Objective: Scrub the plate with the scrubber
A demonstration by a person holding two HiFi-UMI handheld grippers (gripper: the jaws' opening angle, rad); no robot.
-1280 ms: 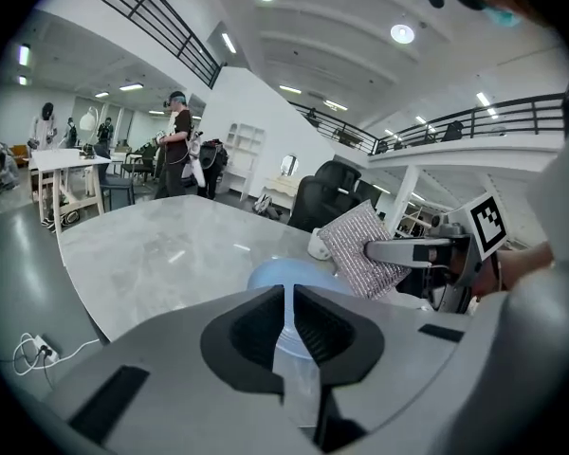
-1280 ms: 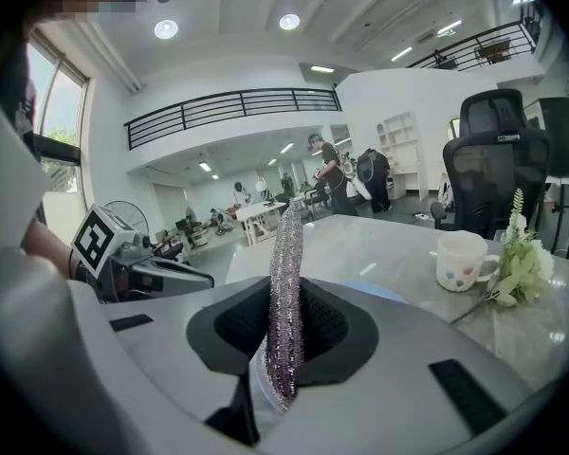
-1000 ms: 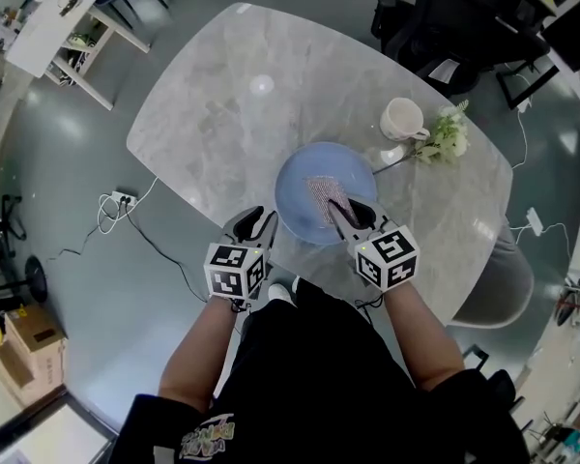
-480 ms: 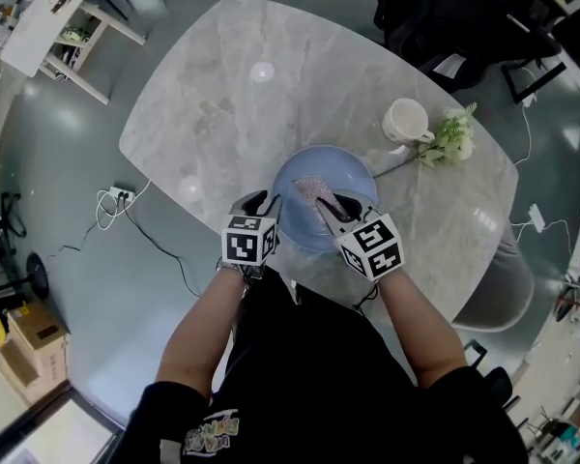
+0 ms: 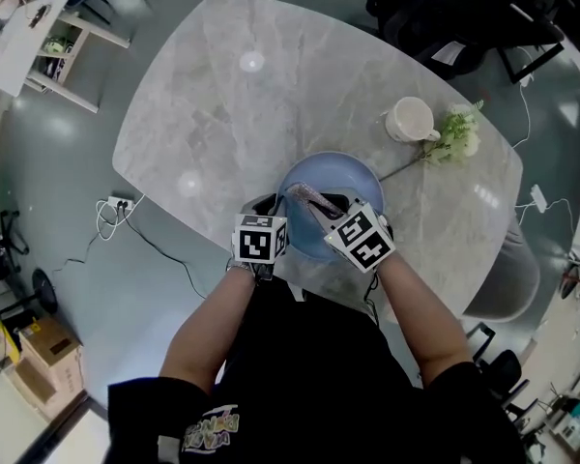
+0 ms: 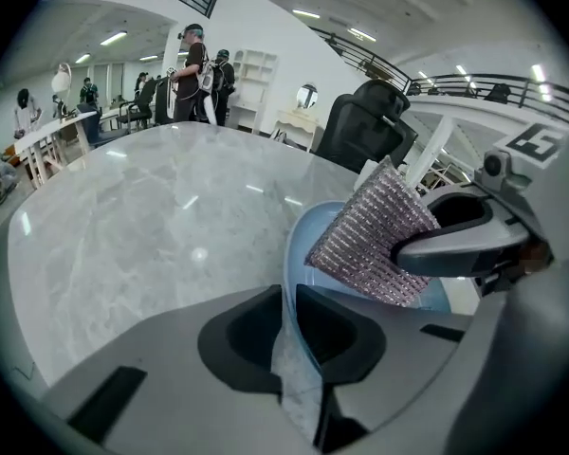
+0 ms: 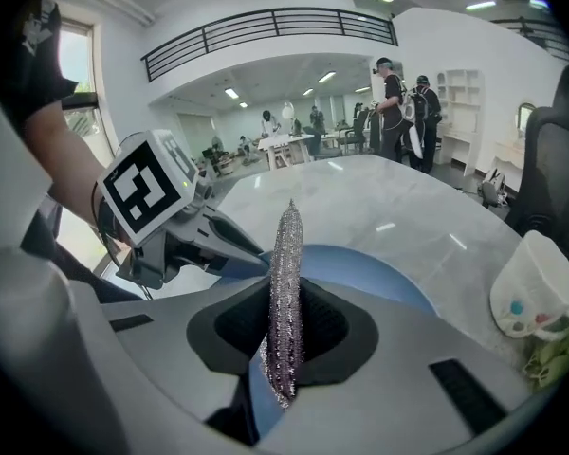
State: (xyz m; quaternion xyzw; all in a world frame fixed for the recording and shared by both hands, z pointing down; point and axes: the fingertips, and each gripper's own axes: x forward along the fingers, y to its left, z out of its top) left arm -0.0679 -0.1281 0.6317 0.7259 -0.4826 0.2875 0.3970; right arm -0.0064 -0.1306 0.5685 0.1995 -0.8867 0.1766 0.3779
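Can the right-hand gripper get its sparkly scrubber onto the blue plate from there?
Probably yes. The right gripper holds the scrubber just over the plate, with nothing between them; the left gripper, whose jaws have just been closing, pinches the near rim.

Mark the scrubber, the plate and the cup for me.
scrubber (image 7: 286,273): right gripper view, middle of its edge-on mesh.
plate (image 5: 354,175): head view, bare far part of its blue inside.
cup (image 5: 406,119): head view, its open top.

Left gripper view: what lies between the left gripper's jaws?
The rim of the blue plate, edge-on, as the left gripper view shows. The left gripper has just been closing its jaws onto it.
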